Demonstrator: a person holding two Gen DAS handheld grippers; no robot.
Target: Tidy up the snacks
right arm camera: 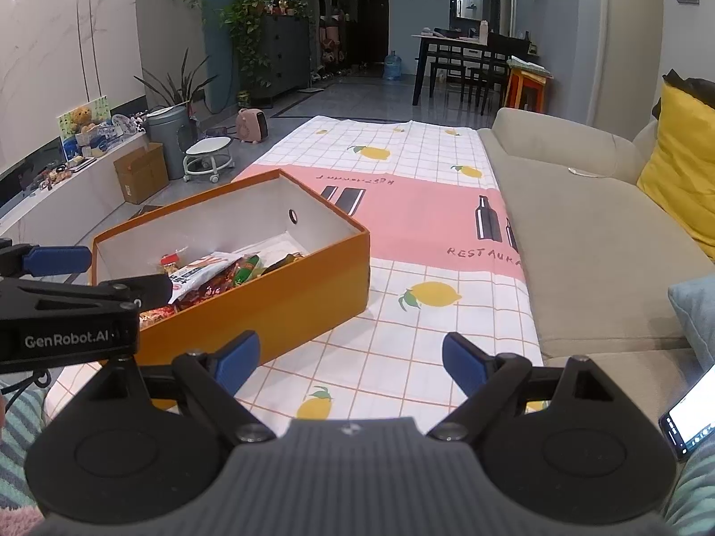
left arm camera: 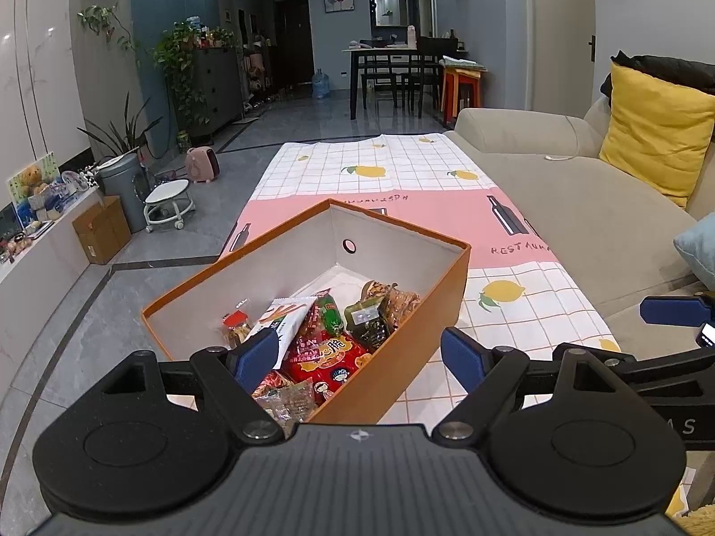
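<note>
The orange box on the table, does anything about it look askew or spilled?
The orange box sits at an angle to the tablecloth's grid, not square with it. The snack packets lie jumbled inside; none has spilled onto the cloth.

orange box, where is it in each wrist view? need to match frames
Left wrist: the orange box sits centre and low, corner toward the camera, near end between the open fingers of the left gripper, snacks inside.
Right wrist: the orange box lies left of centre, beyond the left fingertip of the right gripper, which is open and empty.
Shared landmark: the round hole in the box's far wall.
</note>
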